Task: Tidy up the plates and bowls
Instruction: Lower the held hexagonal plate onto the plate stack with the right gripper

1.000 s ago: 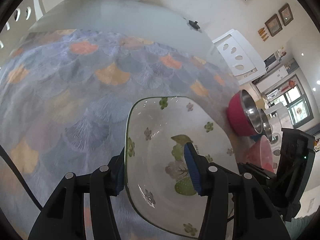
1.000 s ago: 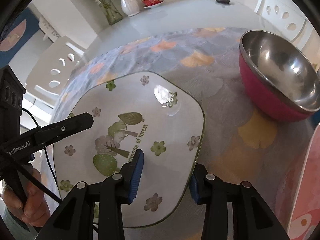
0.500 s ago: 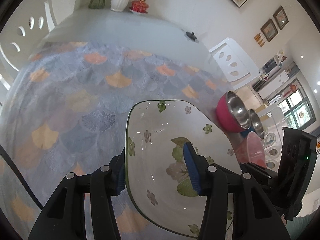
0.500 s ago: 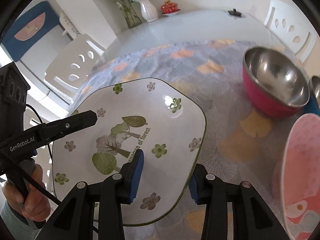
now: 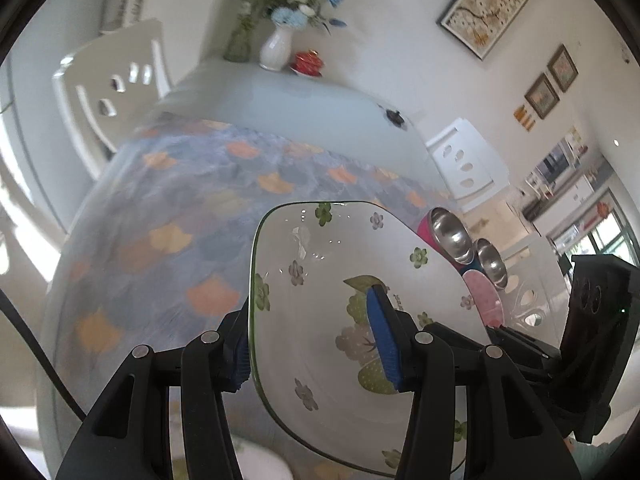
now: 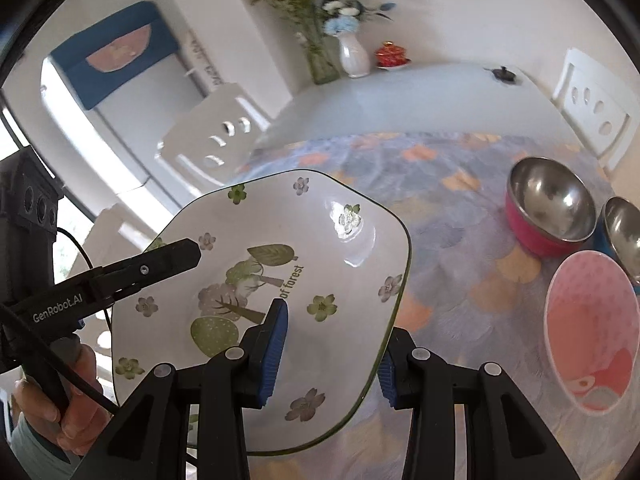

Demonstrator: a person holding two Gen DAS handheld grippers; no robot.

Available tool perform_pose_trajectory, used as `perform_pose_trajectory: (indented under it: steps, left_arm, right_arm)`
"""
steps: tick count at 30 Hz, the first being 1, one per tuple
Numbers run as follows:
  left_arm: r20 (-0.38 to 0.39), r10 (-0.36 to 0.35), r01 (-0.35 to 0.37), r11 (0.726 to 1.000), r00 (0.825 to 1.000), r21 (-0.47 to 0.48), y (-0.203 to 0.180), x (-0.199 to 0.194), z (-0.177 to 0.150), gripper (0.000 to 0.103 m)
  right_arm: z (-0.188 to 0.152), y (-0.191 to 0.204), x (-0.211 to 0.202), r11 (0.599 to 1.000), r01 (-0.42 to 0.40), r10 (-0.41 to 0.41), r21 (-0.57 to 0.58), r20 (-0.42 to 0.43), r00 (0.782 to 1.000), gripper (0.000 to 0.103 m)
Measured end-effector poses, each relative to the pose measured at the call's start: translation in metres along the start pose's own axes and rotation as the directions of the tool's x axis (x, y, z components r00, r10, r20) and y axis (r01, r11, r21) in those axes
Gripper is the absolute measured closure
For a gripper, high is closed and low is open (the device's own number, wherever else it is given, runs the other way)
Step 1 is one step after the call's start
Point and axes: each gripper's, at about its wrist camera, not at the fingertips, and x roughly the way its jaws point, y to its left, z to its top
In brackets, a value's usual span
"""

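Above patterned tablecloth [image 6: 440, 208] — floral plate [image 6: 320, 240] clamped between both grippers' pads.

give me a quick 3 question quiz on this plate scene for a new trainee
1. True or false: the floral plate is held by both the left gripper and the right gripper.
2. Multiple choice: which bowl has a patterned pink inside? A) the bowl with a red outside B) the pink bowl C) the blue-sided steel bowl
3. Fill in: the white vase at the far end of the table holds ____.

Key
1. True: each gripper clamps an opposite edge of the plate.
2. B: the other two are bare steel inside.
3. Flowers.
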Motion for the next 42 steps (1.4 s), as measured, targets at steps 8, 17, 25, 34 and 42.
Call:
perform_pose_trajectory:
  steps: [8, 17, 25, 34, 42]
  left_arm:
    - [0.038, 0.038, -0.037, 0.999, 0.999, -0.039, 0.013, -0.051, -0.034, 0.057]
    - [-0.002, 0.000, 0.000, 0.998, 1.000, -0.058, 0.052, -0.077, -0.087, 0.057]
    - [-0.117, -0.012, -0.004, 0.991, 0.993, -0.136, 0.116, -0.087, -0.151, 0.057]
    - [-0.160, -0.022, -0.002, 0.989, 0.987, -0.146, 0.154, -0.083, -0.178, 0.057]
    - [-0.174, -0.027, 0.012, 0.996, 0.984, -0.086, 0.154, -0.073, -0.170, 0.057]
  right_arm:
    - [-0.037, 0.043, -0.024, 0.997, -0.064, 0.063, -0.046, -0.025, 0.998, 0.064]
    - [-0.087, 0.089, -0.031, 0.998, -0.027, 0.024, -0.051, -0.071, 0.997, 0.064]
    - [-0.147, 0.132, 0.002, 0.998, -0.014, 0.002, -0.056, -0.211, 0.978, 0.064]
    - [-0.177, 0.162, 0.033, 0.998, 0.022, -0.040, -0.063, -0.290, 0.956, 0.064]
    - [-0.172, 0.160, 0.041, 0.997, 0.070, -0.073, -0.020, -0.288, 0.955, 0.064]
